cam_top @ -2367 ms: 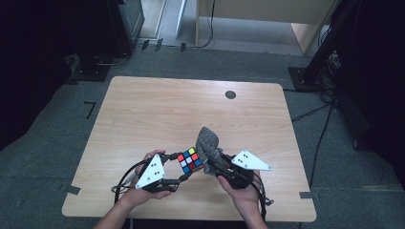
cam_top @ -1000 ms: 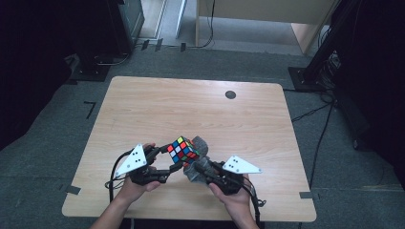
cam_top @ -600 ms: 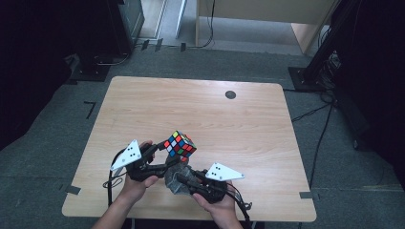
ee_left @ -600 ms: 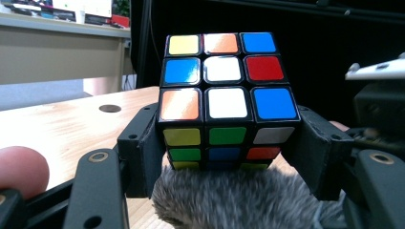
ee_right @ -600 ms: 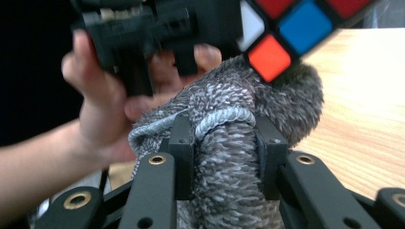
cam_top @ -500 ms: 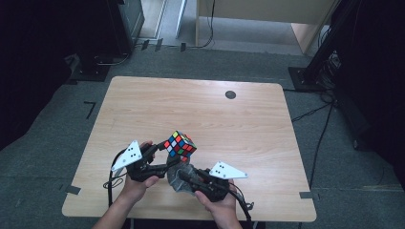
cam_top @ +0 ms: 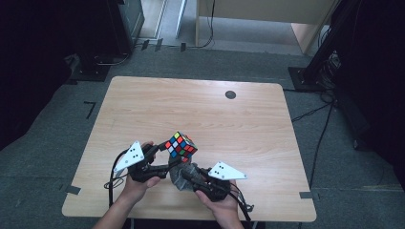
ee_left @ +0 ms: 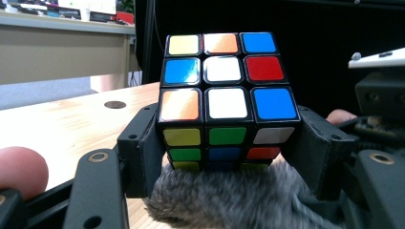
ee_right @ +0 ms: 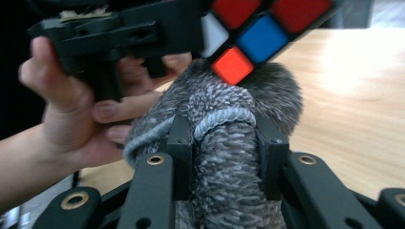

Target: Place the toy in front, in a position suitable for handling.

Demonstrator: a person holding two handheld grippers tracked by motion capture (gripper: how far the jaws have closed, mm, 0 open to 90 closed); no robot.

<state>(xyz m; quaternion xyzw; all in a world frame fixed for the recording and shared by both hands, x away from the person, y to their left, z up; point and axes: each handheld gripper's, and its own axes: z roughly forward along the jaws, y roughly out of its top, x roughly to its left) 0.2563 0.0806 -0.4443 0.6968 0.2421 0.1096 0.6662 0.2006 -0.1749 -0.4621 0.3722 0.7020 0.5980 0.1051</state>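
Now wiping | my left hand-held gripper [ee_left: 224, 157] clamps the cube [ee_left: 224, 98] above the counter [cam_top: 267, 124] | right hand-held gripper [ee_right: 224, 157] pinches the grey cloth [ee_right: 224, 119] beneath it | rub gently, keep cube squeezed steady.

**Hand-held grippers and bare forearms: appearance**

The left black two-jaw gripper [cam_top: 160, 151] carries a grey three-cornered plate [cam_top: 130, 156] marked with dark dots; a thin black cable [cam_top: 113, 174] loops from its rear. The right black two-jaw gripper [cam_top: 184, 174] bears a like grey triangular plate [cam_top: 227, 171] with similar dots, and black cabling [cam_top: 243, 202] trails from it. In the gripper views, flat black linkage bars [ee_right: 148, 191] show brass-ringed pivot holes [ee_right: 155, 160] and small dark screws, ending in blocky matt pads [ee_left: 143, 148]. Both forearms are bare, without sleeves.
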